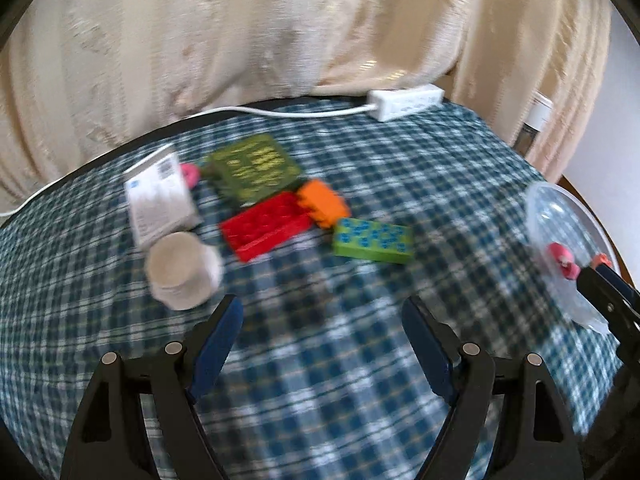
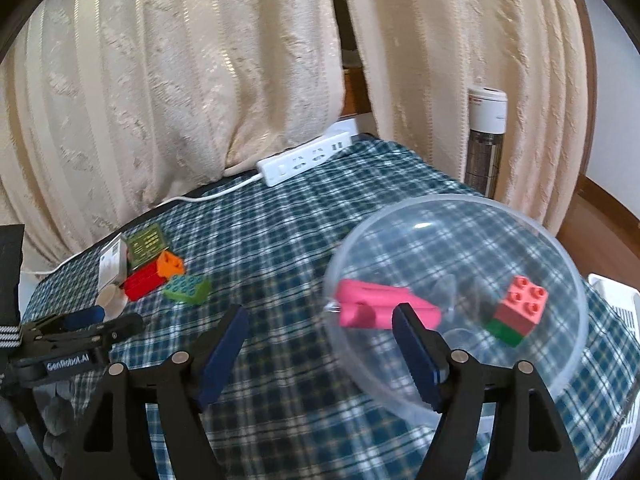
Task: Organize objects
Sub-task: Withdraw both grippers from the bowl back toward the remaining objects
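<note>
The left gripper hangs over the checked tablecloth with its jaws spread and nothing between them. From it, the loose blocks lie toward twelve o'clock: a red block touching an orange block, a light green block with blue studs just beside them at one o'clock, and a dark green plate behind. A white cup sits at ten o'clock, close to the left finger, with a white carton behind it.

The right gripper also stands open and empty. Its right finger overlaps the near rim of the clear bowl, which lies at two o'clock from it. Inside the bowl are a pink piece and a salmon block stacked on a green one, apart from each other. A white power strip lies at the table's far edge, against the cream curtain.
</note>
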Motion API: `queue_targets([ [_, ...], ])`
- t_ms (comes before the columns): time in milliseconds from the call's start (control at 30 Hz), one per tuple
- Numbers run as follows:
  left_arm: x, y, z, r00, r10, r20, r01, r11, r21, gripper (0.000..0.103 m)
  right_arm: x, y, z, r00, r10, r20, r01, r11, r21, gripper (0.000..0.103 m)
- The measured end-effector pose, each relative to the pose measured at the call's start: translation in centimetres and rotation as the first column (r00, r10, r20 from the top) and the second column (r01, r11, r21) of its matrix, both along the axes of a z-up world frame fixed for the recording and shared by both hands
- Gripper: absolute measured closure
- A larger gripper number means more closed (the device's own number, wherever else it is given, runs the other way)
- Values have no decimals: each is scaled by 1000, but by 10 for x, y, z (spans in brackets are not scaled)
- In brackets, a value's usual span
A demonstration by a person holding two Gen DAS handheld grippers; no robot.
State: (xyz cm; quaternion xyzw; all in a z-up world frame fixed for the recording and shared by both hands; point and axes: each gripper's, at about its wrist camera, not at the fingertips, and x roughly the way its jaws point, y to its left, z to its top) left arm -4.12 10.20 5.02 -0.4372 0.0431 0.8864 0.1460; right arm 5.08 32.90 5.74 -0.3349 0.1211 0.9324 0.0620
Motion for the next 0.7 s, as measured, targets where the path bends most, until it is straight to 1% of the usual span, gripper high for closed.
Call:
queue_targets([
  [200, -13, -39, -2, 996, 93, -1, -93, 996, 8, 20, -10, -22, -5, 998, 54, 24, -55, 999, 2, 24],
  [367, -26, -64, -9, 987, 158, 8, -158, 987, 7, 20, -17, -38, -11, 994, 96, 45, -96, 995, 0, 24],
  [467, -31, -76, -13, 983, 185, 6, -185, 982, 32, 20, -21, -45, -14, 992, 113, 57, -113, 994, 0, 24],
  [533, -35, -83, -16, 980, 198, 10, -198, 978, 65, 20, -23, -49, -17, 990, 127, 67, -127, 992, -2, 24],
  [633, -42, -92, -21, 979, 200, 43, -204, 971, 126, 20, -27, -54, -20, 987, 142, 80, -142, 990, -4, 24],
  [700, -47, -95, -25, 976, 214, 51, -219, 967, 128, 20, -31, -57, -22, 984, 152, 88, -152, 988, -9, 24],
])
